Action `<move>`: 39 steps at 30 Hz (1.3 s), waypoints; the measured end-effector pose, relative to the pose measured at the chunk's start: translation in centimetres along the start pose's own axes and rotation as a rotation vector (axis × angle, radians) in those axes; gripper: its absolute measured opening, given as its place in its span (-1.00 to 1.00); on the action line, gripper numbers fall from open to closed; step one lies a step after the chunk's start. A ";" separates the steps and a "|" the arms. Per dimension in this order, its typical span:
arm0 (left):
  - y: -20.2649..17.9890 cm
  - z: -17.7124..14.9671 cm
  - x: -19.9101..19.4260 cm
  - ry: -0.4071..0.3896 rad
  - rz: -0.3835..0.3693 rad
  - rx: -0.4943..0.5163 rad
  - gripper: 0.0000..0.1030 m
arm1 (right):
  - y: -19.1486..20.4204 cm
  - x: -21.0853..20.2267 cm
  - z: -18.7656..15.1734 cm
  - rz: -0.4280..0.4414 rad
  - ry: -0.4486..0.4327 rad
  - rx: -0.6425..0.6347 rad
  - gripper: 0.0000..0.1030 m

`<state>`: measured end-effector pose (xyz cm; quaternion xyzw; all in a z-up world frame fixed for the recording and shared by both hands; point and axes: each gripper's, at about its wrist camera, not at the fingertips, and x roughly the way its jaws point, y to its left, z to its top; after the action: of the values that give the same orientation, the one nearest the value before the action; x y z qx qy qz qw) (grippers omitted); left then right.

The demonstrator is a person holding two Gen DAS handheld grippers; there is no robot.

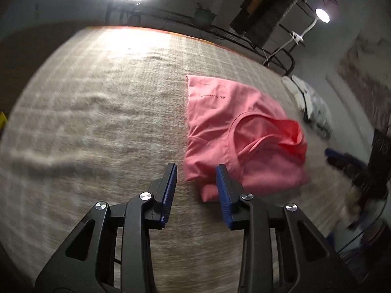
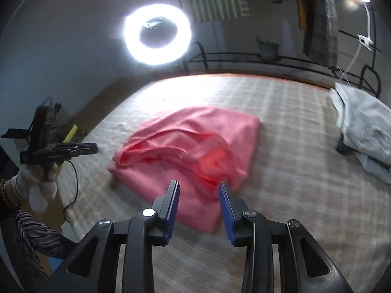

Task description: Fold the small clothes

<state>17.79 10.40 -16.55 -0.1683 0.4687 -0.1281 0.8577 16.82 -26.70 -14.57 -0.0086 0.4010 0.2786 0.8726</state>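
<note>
Hovering: both grippers (image 1: pixel 196 178) (image 2: pixel 199 195) spread, empty | pink garment (image 1: pixel 220 112) (image 2: pixel 195 134) print unreadable

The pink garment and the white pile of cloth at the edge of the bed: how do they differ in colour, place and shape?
The pink garment is coral pink; the white pile of cloth is pale white-grey. The pink garment lies mid-bed, just ahead of the right gripper; the white pile of cloth sits at the bed's far right edge. The pink garment is roughly folded over and fairly flat; the white pile of cloth is heaped higher. Both rest on the checked bedcover.
</note>
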 end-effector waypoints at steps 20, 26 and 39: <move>-3.8 -0.8 1.4 0.028 0.074 0.157 -0.32 | 4.8 3.8 -2.1 -0.073 0.139 -0.346 -1.00; -0.3 -0.1 2.0 0.064 0.025 -0.058 -0.32 | 1.4 2.2 -2.1 -0.092 0.124 -0.124 -0.21; 1.1 0.3 5.4 0.141 0.001 -0.198 -1.00 | -5.1 6.3 -2.4 0.094 0.203 0.433 -0.58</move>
<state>20.97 9.41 -20.99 -0.2425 0.5385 -0.0921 0.8017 20.96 -28.56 -21.67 0.1694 0.5369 0.2240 0.7955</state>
